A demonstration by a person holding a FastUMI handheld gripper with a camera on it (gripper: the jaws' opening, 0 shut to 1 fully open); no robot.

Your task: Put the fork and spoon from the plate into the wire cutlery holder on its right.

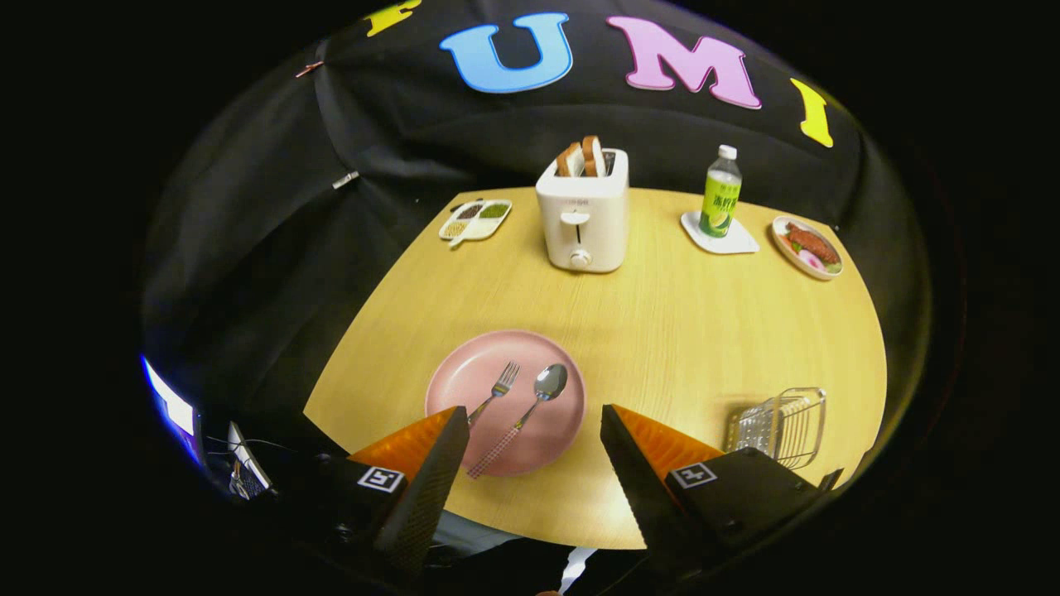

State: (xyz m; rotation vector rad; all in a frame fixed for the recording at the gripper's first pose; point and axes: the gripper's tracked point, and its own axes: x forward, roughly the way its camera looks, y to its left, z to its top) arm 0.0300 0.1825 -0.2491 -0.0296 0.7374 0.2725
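Fingers (pixel 530 451) spread wide apart, gripping nothing, I hover low in the frame over the near rim of the pink plate (pixel 464 372). On it the fork (pixel 495 391) and spoon (pixel 530 406) lie side by side between my fingers. At lower right the wire cutlery holder (pixel 782 426) stands on the tabletop (pixel 679 331). Beyond, at center top, a toaster (pixel 582 211) holds bread slices (pixel 581 156).

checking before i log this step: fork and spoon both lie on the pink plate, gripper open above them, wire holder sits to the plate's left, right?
One thing is off: the wire cutlery holder sits to the right of the pink plate, not its left, as the gripper view shows. The rest holds: the fork and spoon both lie on the plate, and the gripper is open above them.
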